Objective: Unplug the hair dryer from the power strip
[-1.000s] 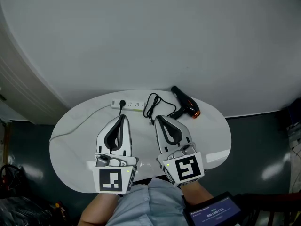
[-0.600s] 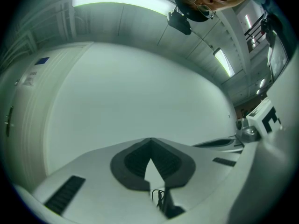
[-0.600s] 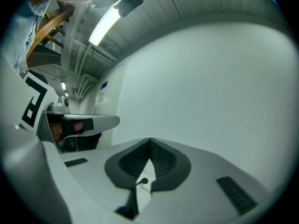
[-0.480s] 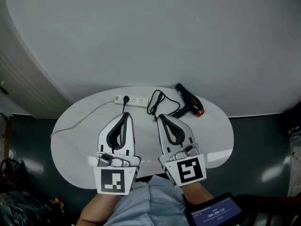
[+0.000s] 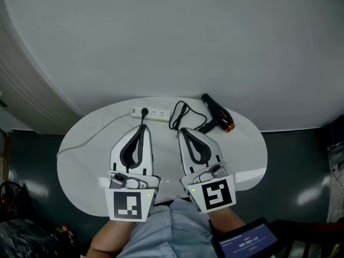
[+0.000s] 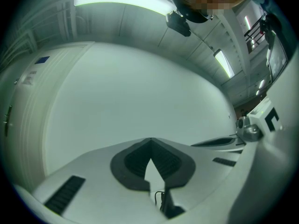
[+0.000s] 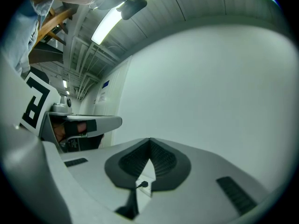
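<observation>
A white power strip (image 5: pixel 152 113) lies at the far side of the white oval table (image 5: pixel 244 155), with a black plug (image 5: pixel 144 112) in its left end. The black cord (image 5: pixel 180 117) loops to the right to a black hair dryer (image 5: pixel 217 113) with an orange nozzle. My left gripper (image 5: pixel 142 129) is shut and empty, its tips a little short of the plug. Beside it my right gripper (image 5: pixel 183 130) is also shut and empty, its tips near the cord loop. In the right gripper view the strip and plug (image 7: pixel 142 185) show below the shut jaws (image 7: pixel 150 141). The left gripper view shows shut jaws (image 6: pixel 149 141) above a bit of cord (image 6: pixel 161 199).
The strip's white cable (image 5: pixel 86 141) runs left across the table to its edge. A curved white wall stands behind the table, with dark floor on both sides. A small screen (image 5: pixel 247 244) sits at the bottom right, near the person's sleeve.
The head view has shifted slightly. Both grippers stay side by side, shut, and the things on the table have not moved.
</observation>
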`<state>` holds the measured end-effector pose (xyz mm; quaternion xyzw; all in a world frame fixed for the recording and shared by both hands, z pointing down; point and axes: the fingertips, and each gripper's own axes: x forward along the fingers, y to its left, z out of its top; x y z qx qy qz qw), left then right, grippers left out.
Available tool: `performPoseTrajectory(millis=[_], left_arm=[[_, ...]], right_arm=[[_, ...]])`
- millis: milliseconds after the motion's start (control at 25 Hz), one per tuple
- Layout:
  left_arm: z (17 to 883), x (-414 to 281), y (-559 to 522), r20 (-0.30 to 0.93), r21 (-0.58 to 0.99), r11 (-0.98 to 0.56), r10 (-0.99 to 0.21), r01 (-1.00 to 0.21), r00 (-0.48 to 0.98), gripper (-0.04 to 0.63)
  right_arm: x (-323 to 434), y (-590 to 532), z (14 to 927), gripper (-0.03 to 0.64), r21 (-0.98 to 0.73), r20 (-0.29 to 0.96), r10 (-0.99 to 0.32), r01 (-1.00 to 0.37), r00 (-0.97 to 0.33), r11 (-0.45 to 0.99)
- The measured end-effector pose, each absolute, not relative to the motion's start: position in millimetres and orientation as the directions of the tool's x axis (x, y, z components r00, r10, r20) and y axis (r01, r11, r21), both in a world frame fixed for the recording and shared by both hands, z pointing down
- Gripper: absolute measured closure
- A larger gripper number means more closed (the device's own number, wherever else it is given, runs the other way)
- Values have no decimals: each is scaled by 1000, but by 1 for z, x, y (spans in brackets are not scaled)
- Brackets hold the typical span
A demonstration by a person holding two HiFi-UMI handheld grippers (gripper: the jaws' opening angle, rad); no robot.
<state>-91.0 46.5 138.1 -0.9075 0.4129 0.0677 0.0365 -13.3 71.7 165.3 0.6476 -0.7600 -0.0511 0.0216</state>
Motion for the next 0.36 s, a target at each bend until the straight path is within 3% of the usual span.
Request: performPoseTrajectory(millis=[200,360], left_arm=[[136,-90,44,-153,-2,-662,-741,-750,654,597],[136,-91,44,-155,-12,-664,-737,-747,658,597]], right_arm=[[-18,68,154,617,91,-107,-979,-982,-175,165],[-19,70,163,617,114,-60,-981,-978,-182,174]])
